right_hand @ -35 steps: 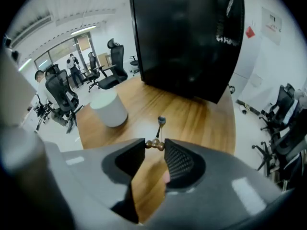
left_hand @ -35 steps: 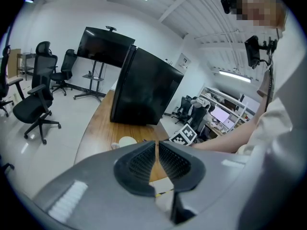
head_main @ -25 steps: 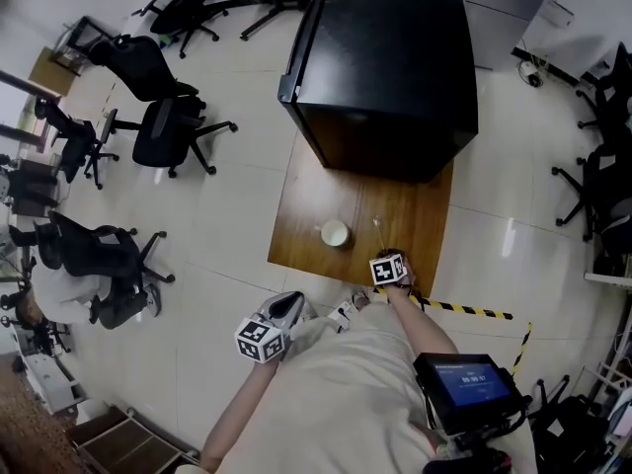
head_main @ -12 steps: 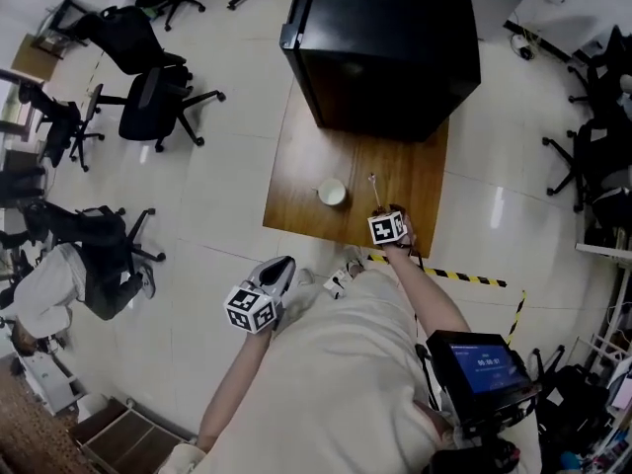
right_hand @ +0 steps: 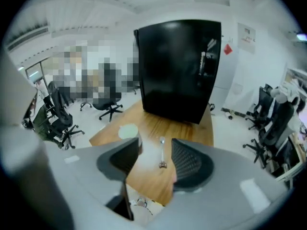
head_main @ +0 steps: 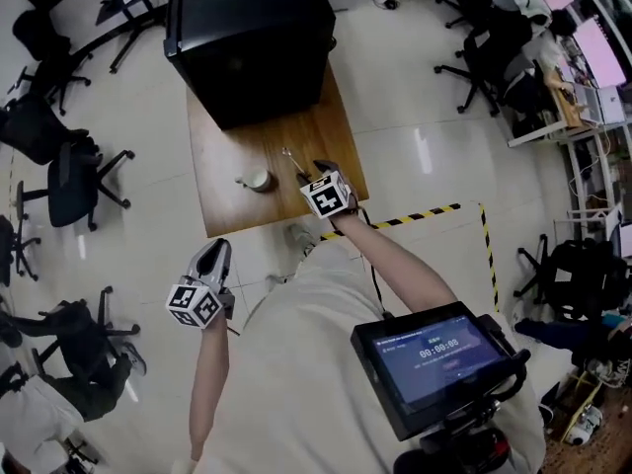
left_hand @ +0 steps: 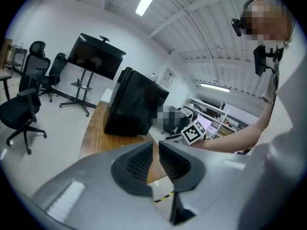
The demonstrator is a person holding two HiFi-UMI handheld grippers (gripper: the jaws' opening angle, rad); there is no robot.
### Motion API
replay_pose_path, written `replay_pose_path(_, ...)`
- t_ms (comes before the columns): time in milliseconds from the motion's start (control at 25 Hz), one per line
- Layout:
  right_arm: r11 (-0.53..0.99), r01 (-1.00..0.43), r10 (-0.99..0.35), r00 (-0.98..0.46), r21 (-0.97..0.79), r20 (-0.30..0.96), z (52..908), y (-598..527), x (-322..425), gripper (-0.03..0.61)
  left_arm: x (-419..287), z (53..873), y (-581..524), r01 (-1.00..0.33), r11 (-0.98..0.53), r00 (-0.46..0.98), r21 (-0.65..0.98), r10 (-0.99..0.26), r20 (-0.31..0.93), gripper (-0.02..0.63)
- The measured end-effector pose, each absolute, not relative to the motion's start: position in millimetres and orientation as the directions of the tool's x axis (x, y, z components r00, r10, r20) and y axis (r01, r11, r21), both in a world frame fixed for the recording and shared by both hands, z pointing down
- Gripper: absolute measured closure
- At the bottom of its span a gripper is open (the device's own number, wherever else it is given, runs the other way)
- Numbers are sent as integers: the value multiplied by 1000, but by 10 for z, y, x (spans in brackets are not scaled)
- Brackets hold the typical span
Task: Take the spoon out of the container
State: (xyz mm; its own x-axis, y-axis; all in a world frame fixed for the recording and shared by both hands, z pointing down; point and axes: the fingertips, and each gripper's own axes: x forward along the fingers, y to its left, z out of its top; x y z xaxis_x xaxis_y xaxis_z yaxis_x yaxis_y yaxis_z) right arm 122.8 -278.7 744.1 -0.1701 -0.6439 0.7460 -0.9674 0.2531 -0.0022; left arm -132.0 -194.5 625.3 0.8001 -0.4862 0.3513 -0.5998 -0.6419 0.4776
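Observation:
A metal spoon (head_main: 293, 161) lies flat on the wooden table (head_main: 222, 200), to the right of a small pale cup (head_main: 255, 180). In the right gripper view the spoon (right_hand: 162, 153) rests on the wood just past my right gripper (right_hand: 156, 147), whose jaws stand wide open and touch nothing; the cup (right_hand: 128, 131) is off to the left. From the head view my right gripper (head_main: 318, 171) hovers at the table's near right corner. My left gripper (head_main: 215, 255) hangs off the table over the floor; its jaws (left_hand: 156, 145) are shut and hold nothing.
A big black cabinet (head_main: 247, 38) fills the table's far end. Yellow-and-black tape (head_main: 415, 215) runs across the floor to the right of the table. Office chairs (head_main: 74, 181) stand at the left and the far right. A tablet screen (head_main: 434, 358) sits at the person's chest.
The head view has swung round, so the table now sits at upper left. The spoon still lies beside the cup, with my right gripper just behind it. My left gripper stays low, off the table.

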Motion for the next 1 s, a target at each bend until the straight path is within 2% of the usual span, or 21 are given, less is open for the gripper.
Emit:
replay_pose_path(280, 278, -959, -719, -169, 57, 674, 6567, -2204, 776, 360, -1402, 6093, -1427, -454, -720, 891, 525, -378, 252, 609)
replay_pose_path(480, 298, -947, -746, -154, 118, 648, 6148, -1826, 402, 360, -1605, 6221, -1158, -402, -739, 916, 541, -318, 246, 609)
replay_pose_path(800, 345, -930, -750, -191, 129, 633, 6079, -1290, 170, 400, -1488, 6210, -671, -297, -811, 953, 505, -217, 212, 609)
replay_pose_path(1000, 398, -912, -725, -244, 102, 644, 6042, -1015, 124, 402, -1322, 6108, -491, -300, -826, 951, 477, -220, 218, 609)
